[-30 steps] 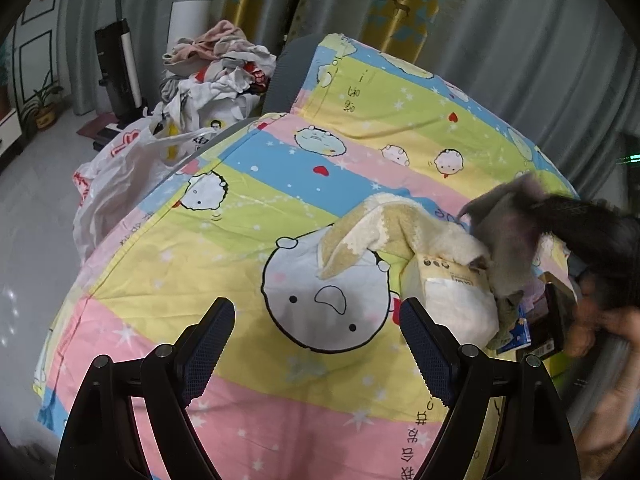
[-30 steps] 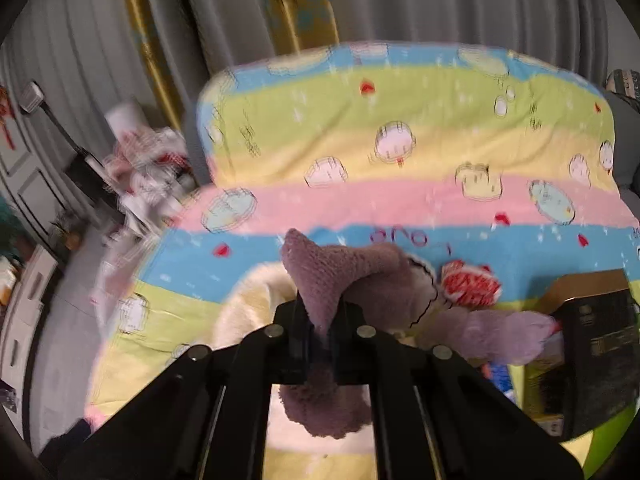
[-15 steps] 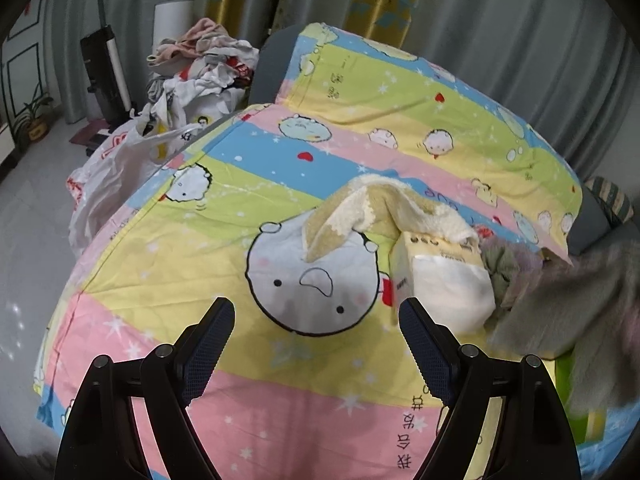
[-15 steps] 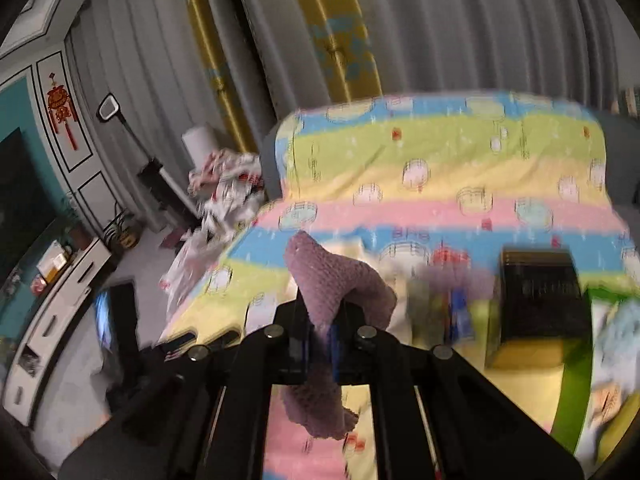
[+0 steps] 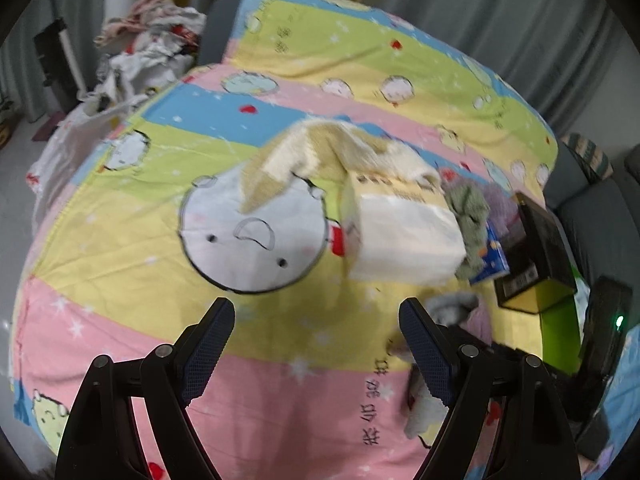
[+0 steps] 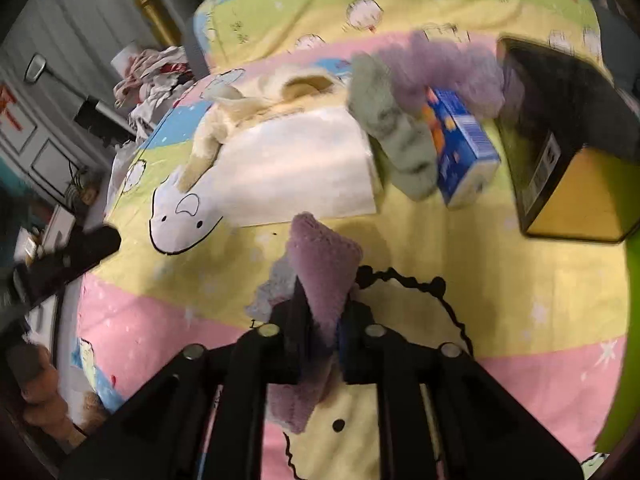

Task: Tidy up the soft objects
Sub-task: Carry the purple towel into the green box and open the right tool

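One purple sock (image 6: pixel 322 276) stands lengthwise between the opening right hand-held gripper (image 6: pixel 320 320).

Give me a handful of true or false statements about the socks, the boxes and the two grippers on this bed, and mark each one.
1. A purple sock sits between the right gripper's fingers. True; the jaws are opening around it.
2. The left gripper holds the cream sock. False; its fingers stand wide apart with nothing between them, and the cream sock lies further up the bed.
3. A green sock lies between the white tissue pack and the blue box. True.
4. The black and gold box stands left of the tissue pack in the right wrist view. False; it is at the far right.
5. The bedsheet is plain white. False; it has coloured stripes with cartoon prints.
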Tool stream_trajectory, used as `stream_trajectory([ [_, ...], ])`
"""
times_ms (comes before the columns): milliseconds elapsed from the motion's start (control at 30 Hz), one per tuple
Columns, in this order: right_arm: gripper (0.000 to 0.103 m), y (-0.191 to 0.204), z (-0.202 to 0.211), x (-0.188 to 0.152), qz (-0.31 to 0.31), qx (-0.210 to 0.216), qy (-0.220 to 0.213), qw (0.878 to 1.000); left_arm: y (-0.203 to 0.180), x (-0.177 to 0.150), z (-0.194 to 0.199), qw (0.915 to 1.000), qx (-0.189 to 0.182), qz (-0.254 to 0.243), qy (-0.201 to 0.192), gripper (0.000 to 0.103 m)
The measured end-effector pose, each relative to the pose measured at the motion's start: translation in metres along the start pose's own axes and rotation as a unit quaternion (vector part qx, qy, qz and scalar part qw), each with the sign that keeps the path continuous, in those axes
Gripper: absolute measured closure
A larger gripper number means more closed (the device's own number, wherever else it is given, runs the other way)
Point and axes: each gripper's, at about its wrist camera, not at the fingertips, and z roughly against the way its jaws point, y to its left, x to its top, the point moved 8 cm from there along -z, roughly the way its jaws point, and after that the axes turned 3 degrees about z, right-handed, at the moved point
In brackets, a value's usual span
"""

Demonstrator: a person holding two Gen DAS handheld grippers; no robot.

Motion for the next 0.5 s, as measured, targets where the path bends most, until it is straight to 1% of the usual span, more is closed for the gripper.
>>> stream_trajectory([
  [67,0.028,-0.005,0.016,0.005,-0.017,0.012,-0.011,1.000,-0.005,-0.005,-0.005,0.9999,-0.009,0.002,0.013,0.018],
  [100,0.023,-0.006,0.024,0.007,-0.013,0.010,-0.019,1.000,-0.009,-0.008,-0.008,0.9997,-0.013,0.000,0.021,0.018],
  [133,0.021,-0.006,0.033,0.012,0.000,0.006,-0.028,1.000,-0.012,-0.010,-0.010,0.9995,-0.016,-0.004,0.026,0.018],
  [167,0.021,-0.007,0.041,0.018,0.009,0.004,-0.035,0.999,-0.017,-0.014,-0.014,0.9992,-0.020,-0.010,0.033,0.018],
  [233,0.021,-0.009,0.044,0.025,0.001,0.012,-0.031,0.999,-0.027,-0.021,-0.019,0.9982,-0.030,-0.021,0.047,0.018],
  [267,0.020,-0.008,0.043,0.027,-0.001,0.022,-0.026,0.999,-0.032,-0.025,-0.021,0.9975,-0.038,-0.023,0.055,0.018],
  [300,0.020,-0.007,0.038,0.026,-0.004,0.040,-0.021,0.999,-0.037,-0.028,-0.023,0.9968,-0.045,-0.026,0.061,0.018],
  [333,0.022,-0.007,0.033,0.024,-0.007,0.051,-0.018,0.999,-0.041,-0.032,-0.025,0.9959,-0.052,-0.029,0.067,0.018],
  [400,0.022,-0.011,0.018,0.014,-0.022,0.071,-0.003,0.997,-0.051,-0.041,-0.031,0.9941,-0.060,-0.040,0.081,0.018],
  [433,0.026,-0.012,0.009,0.008,-0.028,0.076,0.009,0.997,-0.054,-0.044,-0.035,0.9937,-0.058,-0.044,0.085,0.018],
  [467,0.034,-0.012,0.003,0.004,-0.031,0.082,0.021,0.996,-0.056,-0.047,-0.040,0.9936,-0.050,-0.048,0.089,0.018],
  [500,0.037,-0.011,-0.006,-0.001,-0.040,0.105,0.036,0.993,-0.058,-0.050,-0.046,0.9935,-0.040,-0.052,0.093,0.018],
])
